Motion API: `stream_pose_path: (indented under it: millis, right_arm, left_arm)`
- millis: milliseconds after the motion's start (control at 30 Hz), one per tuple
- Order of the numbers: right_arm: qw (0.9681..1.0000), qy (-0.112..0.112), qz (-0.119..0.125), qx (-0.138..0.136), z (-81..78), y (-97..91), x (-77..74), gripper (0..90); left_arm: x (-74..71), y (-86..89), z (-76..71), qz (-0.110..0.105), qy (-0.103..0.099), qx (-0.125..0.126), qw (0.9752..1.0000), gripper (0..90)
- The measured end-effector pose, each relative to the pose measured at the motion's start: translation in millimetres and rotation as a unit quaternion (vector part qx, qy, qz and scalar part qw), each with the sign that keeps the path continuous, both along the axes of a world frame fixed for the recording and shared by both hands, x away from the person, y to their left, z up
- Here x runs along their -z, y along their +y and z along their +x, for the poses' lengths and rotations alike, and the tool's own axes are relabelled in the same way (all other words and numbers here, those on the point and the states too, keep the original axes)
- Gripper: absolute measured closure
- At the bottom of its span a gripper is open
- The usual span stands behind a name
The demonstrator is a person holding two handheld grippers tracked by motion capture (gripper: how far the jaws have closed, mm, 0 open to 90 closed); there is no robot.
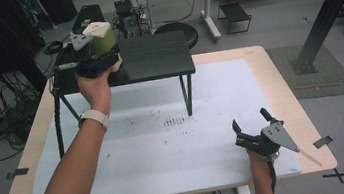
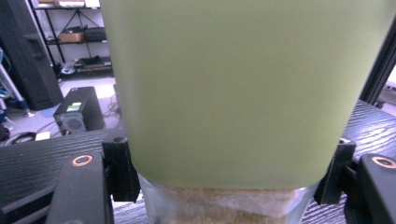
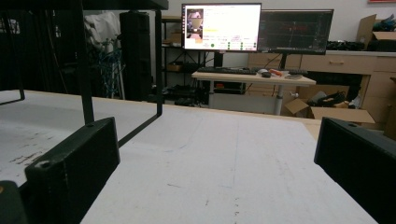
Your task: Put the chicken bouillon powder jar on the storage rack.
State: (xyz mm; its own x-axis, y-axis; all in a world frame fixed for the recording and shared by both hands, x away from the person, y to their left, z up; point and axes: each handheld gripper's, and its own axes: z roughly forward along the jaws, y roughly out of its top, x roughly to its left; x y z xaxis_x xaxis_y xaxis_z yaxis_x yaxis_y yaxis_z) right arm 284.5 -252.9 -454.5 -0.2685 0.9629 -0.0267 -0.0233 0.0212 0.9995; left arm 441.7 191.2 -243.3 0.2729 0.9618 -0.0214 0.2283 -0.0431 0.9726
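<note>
On the black shelf's (image 1: 154,56) left end, we hold a green jar (image 1: 102,38) clamped in the left gripper (image 1: 89,62); whether it stands there yet is unclear. Right gripper (image 1: 252,129) rests released, empty, near the table (image 1: 267,72) edge.

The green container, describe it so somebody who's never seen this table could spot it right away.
Find the small black shelf standing on the back of the white-topped table. At its left end the left gripper is shut on the green container, an upright pale green tub with a cream lid; in the left gripper view a clear base holding something beige shows. Nothing else on the table is green.
</note>
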Motion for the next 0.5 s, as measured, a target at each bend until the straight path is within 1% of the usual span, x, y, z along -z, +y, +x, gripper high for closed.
stream_pose_path:
  millis: [200,267,300,333,367,500]
  right_arm:
    - [1.0,-0.001,0.0,0.0,-0.2,0.0,0.1,0.0]
    - [1.0,-0.001,0.0,0.0,-0.3,-0.1,0.0,0.0]
    - [1.0,-0.001,0.0,0.0,-0.3,-0.1,0.1,0.0]
    - [1.0,0.0,0.001,0.0,-0.3,-0.1,0.0,0.0]
    - [1.0,-0.001,0.0,0.0,-0.2,-0.1,0.1,0.0]
    - [1.0,0.0,0.0,0.0,-0.1,0.0,0.0,0.0]
  left_arm:
    - [1.5,1.8,-0.4,-0.007,-0.003,0.008,0.9999,29.4]
    - [3.0,3.6,-0.3,-0.02,-0.001,0.014,0.9997,29.0]
    - [3.5,4.9,0.4,-0.029,0.004,0.019,0.9994,28.0]
    - [3.6,5.7,0.9,-0.035,0.008,0.022,0.9991,24.9]
    - [3.5,5.9,0.7,-0.034,0.005,0.022,0.9992,22.2]
    - [2.6,4.9,-1.6,-0.024,-0.006,0.021,0.9995,16.5]
